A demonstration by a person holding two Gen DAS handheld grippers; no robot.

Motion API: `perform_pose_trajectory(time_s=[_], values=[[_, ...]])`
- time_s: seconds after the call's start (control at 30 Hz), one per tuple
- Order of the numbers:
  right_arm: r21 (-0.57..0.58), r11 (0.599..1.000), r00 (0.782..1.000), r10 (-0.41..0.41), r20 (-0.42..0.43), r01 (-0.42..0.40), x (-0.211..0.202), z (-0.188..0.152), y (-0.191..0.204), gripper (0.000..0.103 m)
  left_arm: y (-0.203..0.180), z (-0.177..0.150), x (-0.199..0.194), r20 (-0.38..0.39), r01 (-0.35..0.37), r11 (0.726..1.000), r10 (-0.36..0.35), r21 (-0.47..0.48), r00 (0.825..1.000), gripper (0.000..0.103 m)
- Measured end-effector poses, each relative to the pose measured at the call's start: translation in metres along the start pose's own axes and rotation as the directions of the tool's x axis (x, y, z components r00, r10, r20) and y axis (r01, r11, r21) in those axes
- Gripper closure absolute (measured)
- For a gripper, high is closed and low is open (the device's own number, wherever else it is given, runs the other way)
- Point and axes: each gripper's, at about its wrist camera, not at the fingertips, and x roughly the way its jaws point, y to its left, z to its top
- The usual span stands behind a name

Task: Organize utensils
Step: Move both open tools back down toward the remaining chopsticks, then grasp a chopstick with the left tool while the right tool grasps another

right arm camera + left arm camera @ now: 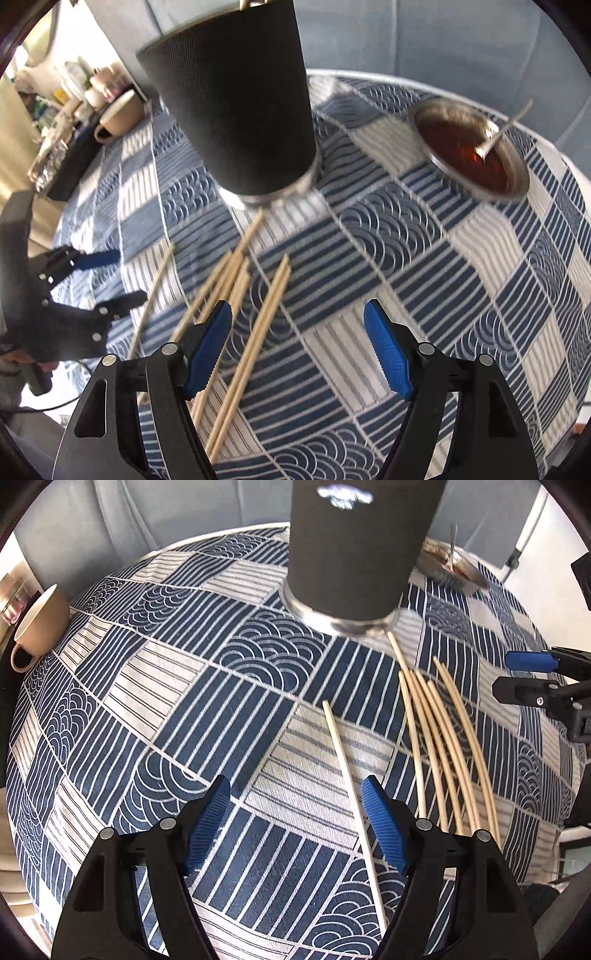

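Both tongs gape empty — left tongs (295,823) over one stray chopstick (347,771), right tongs (297,347) by the loose bundle (240,314) on the desk (424,258) — thin sticks could roll away or knock the black holder (236,110).

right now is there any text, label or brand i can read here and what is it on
Nothing can be read.
Black cup: a white logo near its top in the left wrist view, too blurred to read.
Shelf bottles behind the table: any labels are too small and blurred to read.
Tablecloth, chopsticks, bowl: no text.
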Motion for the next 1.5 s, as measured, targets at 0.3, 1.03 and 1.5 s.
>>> perform_pose_trajectory(time_s=[0.3, 1.03, 1.5], values=[[0.048, 0.991, 0.990, -0.120, -0.079, 0.124, 0.022, -0.014, 0.001, 0.033, -0.004, -0.003, 0.004, -0.014, -0.023, 0.999, 0.023, 0.022, 1.000, 0.027], [0.064, 0.982, 0.980, -0.173, -0.096, 0.180, 0.040, 0.000, 0.018, 0.033, 0.002, -0.011, 0.004, -0.034, -0.069, 0.998, 0.069, -0.001, 0.997, 0.020], [0.050, 0.984, 0.978, -0.161, -0.130, 0.169, 0.046, -0.009, 0.036, 0.058, 0.002, -0.010, 0.001, -0.081, -0.059, 0.998, 0.059, 0.007, 0.995, 0.034]])
